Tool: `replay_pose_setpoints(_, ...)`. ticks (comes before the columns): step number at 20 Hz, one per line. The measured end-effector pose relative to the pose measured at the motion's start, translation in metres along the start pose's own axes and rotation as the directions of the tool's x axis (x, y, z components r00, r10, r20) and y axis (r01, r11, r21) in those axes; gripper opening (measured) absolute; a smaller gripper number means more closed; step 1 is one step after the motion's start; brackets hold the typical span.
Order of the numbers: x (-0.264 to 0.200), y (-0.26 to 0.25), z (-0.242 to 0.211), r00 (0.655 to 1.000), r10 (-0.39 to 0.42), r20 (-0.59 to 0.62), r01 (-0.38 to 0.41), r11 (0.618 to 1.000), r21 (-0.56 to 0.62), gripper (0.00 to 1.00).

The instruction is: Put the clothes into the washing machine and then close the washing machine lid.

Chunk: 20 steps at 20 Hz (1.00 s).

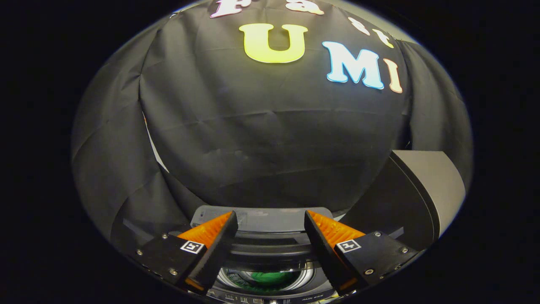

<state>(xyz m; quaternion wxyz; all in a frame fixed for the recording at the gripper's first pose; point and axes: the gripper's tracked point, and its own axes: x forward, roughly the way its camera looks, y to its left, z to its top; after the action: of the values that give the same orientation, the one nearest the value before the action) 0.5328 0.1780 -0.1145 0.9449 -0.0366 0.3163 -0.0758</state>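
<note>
A fisheye view looks forward along a handheld gripper (270,223) whose two fingers (213,249) spread wide apart with nothing held between them. Each finger has a ribbed inner pad and carries a small square black-and-white marker tag on its body.

Below and between the fingers sits a top-loading washing machine (270,287), seen from above and in front. Its round drum opening (265,278) faces straight up, ringed by a shiny metal rim. Down inside the drum lies a bundle of green clothes (270,278), visible in the gap between the two fingers. Its shape and folds are too small and shaded to make out.

The washing machine lid (405,198) is raised. It stands up on the right side of the opening, just beyond the right finger, with its dark inner face turned toward the drum and a lighter grey outer edge facing away. It leans back from the drum, tilted up and to the right.

Just ahead of the fingertips, at the back of the machine, runs a grey panel (261,219), its long side going left to right. A strip of small printing runs along the near front edge of the machine, under the drum, but it is too tiny and blurred to read.

Behind everything hangs the booth's black cloth wall (270,139), creased and draped.
</note>
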Motion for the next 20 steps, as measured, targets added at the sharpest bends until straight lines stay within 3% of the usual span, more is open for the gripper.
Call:
replay_pose_setpoints(9, -0.026, 0.012, -0.116, 0.992, 0.016, -0.126, -0.026, 0.996, -0.082, 0.97)
replay_pose_setpoints(14, -0.051, 0.019, -0.122, 0.996, 0.037, -0.082, -0.045, 0.994, -0.103, 0.98)
replay_pose_setpoints(20, -0.150, -0.023, -0.105, 0.992, 0.021, 0.122, -0.012, 0.997, -0.073, 0.96)
